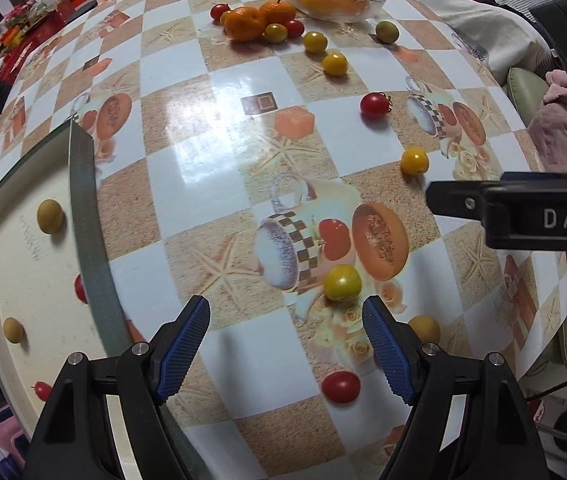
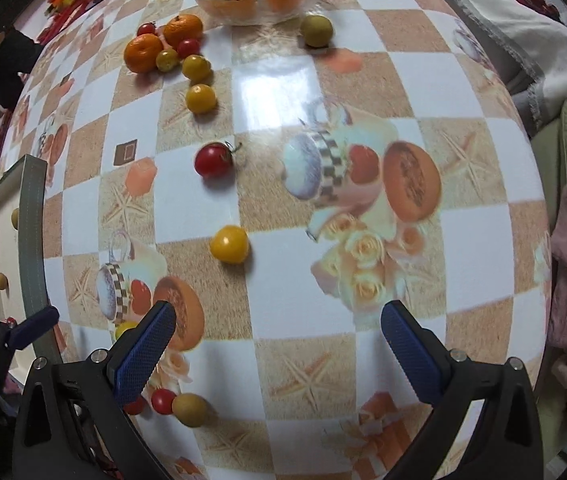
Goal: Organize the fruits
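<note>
Bright, even indoor light from overhead, and a white glare patch sits on the glossy counter (image 1: 199, 152) in both views. Fruit shadows are soft and short. Heavy fisheye bulge bends the edges, corners go black, and the right wrist view looks slightly smeared.

A red tomato (image 1: 80, 289) in the tray (image 1: 11, 264) is half hidden behind the tray's grey rim. At the table's near edge, a tan fruit (image 1: 425, 329) sits partly behind the left gripper's right finger. The glass bowl (image 2: 261, 4) at the far edge is cut off by the frame top in the right wrist view.
</note>
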Motion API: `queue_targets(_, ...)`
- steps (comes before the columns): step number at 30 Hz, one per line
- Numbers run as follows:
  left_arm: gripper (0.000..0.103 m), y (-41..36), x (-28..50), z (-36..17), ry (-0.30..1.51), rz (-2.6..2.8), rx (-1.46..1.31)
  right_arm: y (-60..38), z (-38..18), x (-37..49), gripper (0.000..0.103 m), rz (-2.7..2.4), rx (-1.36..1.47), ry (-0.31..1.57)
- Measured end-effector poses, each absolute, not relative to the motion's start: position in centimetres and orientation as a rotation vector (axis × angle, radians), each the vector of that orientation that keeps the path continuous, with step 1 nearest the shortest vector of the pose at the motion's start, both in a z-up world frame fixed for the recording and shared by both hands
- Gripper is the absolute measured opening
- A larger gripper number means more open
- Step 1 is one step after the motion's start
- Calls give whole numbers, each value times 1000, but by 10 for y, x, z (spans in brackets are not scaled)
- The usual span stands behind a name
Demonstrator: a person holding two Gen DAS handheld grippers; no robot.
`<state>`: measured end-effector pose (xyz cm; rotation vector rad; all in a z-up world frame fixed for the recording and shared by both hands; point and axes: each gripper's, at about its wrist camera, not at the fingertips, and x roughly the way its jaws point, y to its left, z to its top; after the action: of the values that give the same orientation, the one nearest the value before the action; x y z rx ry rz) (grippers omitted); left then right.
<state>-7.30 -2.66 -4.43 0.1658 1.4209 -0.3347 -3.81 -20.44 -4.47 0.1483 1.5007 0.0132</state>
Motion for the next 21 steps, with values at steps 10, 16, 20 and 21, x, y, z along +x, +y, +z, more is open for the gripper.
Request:
queue_targets(10,79,-38,-64,-61,1439,-286,142,-177,-60,-10,58,131,62,1491)
queue_targets(16,61,-49,-68,-68,1458,-269,178,-151,-62,0,37,128,-18,1479)
queue_targets(20,47,-58,-73,-68,1454,-285,213,-153,-59,-8,23,165,8,1476)
queue_targets(21,42,-60,-74,-67,1451,-290,214,-157,-59,-12,23,167,6,1473)
